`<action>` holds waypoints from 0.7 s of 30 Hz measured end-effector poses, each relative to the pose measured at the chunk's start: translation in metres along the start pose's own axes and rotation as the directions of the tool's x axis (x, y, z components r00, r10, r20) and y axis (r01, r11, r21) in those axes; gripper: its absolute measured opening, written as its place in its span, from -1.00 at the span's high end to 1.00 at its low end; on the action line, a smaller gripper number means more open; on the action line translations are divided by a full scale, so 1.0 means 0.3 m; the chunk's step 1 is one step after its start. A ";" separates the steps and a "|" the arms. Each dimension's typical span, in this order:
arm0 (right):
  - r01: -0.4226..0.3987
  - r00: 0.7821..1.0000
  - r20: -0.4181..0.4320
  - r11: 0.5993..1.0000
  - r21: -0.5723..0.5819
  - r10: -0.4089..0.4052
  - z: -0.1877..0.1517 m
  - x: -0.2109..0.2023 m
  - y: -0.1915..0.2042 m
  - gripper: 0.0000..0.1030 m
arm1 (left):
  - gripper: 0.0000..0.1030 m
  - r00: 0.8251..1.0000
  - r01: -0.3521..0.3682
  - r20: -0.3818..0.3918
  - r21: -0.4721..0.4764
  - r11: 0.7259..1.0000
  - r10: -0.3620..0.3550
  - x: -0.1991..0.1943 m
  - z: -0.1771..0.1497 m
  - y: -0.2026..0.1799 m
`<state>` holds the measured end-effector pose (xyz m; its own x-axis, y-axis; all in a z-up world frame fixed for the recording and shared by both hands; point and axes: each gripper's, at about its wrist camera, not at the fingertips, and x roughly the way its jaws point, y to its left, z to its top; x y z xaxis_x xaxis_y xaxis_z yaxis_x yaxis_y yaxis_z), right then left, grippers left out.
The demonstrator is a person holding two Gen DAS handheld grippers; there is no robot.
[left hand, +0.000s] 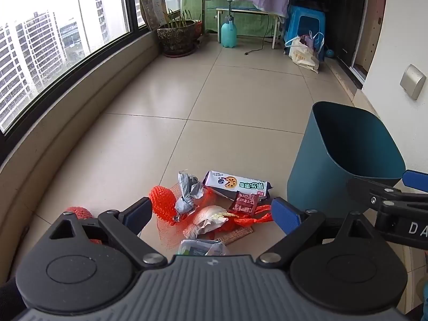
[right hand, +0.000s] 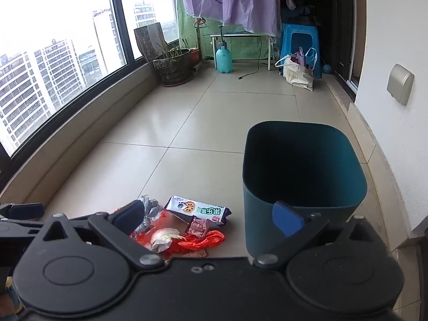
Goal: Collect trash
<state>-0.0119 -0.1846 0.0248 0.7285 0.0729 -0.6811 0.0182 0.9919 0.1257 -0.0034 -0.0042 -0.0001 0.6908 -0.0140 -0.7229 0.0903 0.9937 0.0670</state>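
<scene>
Both grippers, left and right, hang spread wide and empty above the floor. I see the teal bin upright just right of the trash pile; my right finger hovers near its rim, so a careless swing could tip it. Next, the orange net tangles several scraps and may drag them. Smallest, the red wrapper could slip a shallow pinch.

Both wrist views look forward and down along their open fingers at a tiled balcony floor. Both share the trash pile close ahead and the teal bin.
</scene>
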 end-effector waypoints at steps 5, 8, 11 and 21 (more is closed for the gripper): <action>-0.006 1.000 0.011 1.000 0.011 0.006 0.008 0.016 -0.007 -0.98 | -0.87 0.998 0.024 -0.056 -0.020 0.999 -0.025 0.015 0.000 -0.010; -0.008 1.000 0.022 1.000 0.005 0.008 0.004 0.022 -0.021 -0.98 | -0.87 0.998 0.027 -0.051 -0.022 0.999 -0.028 0.007 -0.011 -0.014; 0.000 0.999 0.032 1.000 0.001 0.000 -0.039 -0.013 -0.012 -0.98 | -0.87 0.998 0.038 -0.050 -0.027 0.999 -0.039 0.026 -0.011 0.003; 0.010 1.000 0.008 1.000 -0.013 -0.010 -0.025 -0.022 -0.008 -0.98 | -0.87 0.998 0.048 -0.046 -0.022 0.999 -0.049 0.002 0.004 0.004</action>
<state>-0.0218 -0.1866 0.0235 0.7337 0.0620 -0.6766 0.0165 0.9939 0.1089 -0.0020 -0.0030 0.0003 0.6518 -0.0573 -0.7563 0.1074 0.9941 0.0172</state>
